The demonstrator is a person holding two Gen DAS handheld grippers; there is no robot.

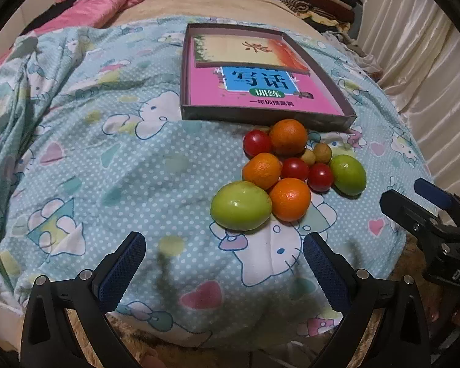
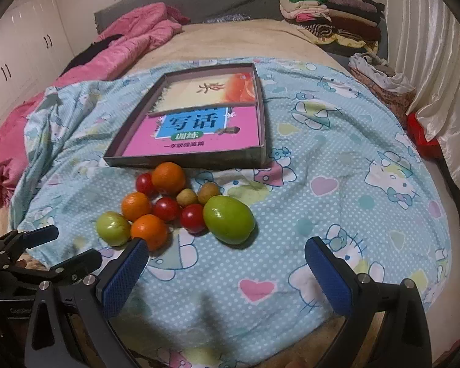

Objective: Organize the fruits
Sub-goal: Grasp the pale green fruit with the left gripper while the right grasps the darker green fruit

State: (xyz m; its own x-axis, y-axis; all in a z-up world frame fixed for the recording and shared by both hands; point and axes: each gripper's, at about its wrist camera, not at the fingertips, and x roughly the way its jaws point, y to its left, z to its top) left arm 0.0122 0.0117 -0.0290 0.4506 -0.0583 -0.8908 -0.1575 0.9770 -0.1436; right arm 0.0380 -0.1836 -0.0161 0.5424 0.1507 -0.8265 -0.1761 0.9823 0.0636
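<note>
A little heap of fruits (image 1: 288, 171) sits on a blue bed sheet (image 1: 138, 168) with white dots and cat pictures, close to the near edge of the bed and touching itself all over. There are three round oranges (image 1: 288, 137), bright and shiny, three small red tomatoes (image 1: 257, 143), two tiny tan balls (image 1: 322, 152), and two green fruits. The bigger-looking green fruit (image 1: 241, 205) in the left wrist view is egg-shaped and lies with its long side going left to right, at the near left end of the heap. The other green fruit (image 2: 229, 219) lies at the right end, and its long side slants from far left to near right in the right wrist view. Just behind the heap is a flat open box (image 1: 325, 70) with a pink book (image 1: 260, 92) in it; the farthest orange sits right beside the box's near wall. The left gripper (image 1: 224, 259) is spread wide and holds nothing, low over the sheet near the bed's front edge. The right gripper (image 2: 227, 260) is also spread wide and empty, just in front of the heap.
</note>
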